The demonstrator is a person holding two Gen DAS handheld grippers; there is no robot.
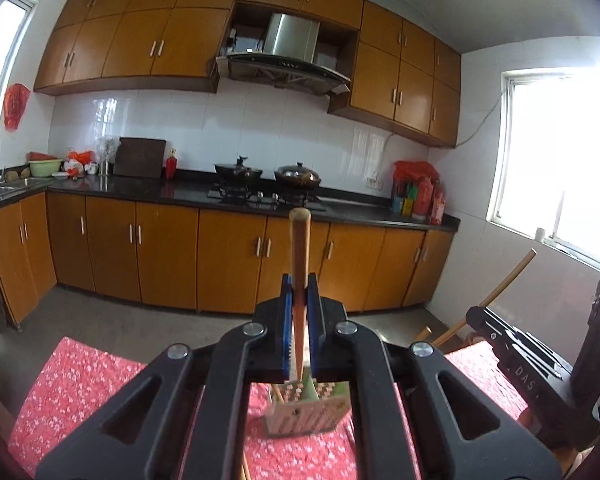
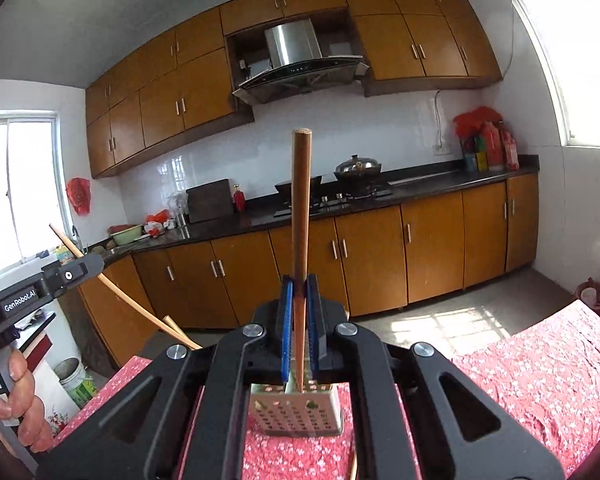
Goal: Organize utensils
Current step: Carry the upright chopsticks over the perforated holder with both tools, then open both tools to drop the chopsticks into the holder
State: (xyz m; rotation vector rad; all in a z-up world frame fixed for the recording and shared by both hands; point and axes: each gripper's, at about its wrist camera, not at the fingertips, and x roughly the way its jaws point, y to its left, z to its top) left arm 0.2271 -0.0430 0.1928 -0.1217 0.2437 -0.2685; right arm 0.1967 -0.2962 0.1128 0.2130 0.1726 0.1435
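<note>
My left gripper is shut on a wooden utensil handle that stands upright; its lower end reaches down into a perforated metal utensil holder on the red floral tablecloth. My right gripper is shut on a longer wooden stick, also upright, its lower end in the same holder. The right gripper with its stick shows at the right of the left wrist view. The left gripper with its stick shows at the left of the right wrist view.
The table with the red cloth is in front of a kitchen counter with a stove, two pots and bottles. A dark wooden chair stands at the table's right. Buckets sit on the floor at the left.
</note>
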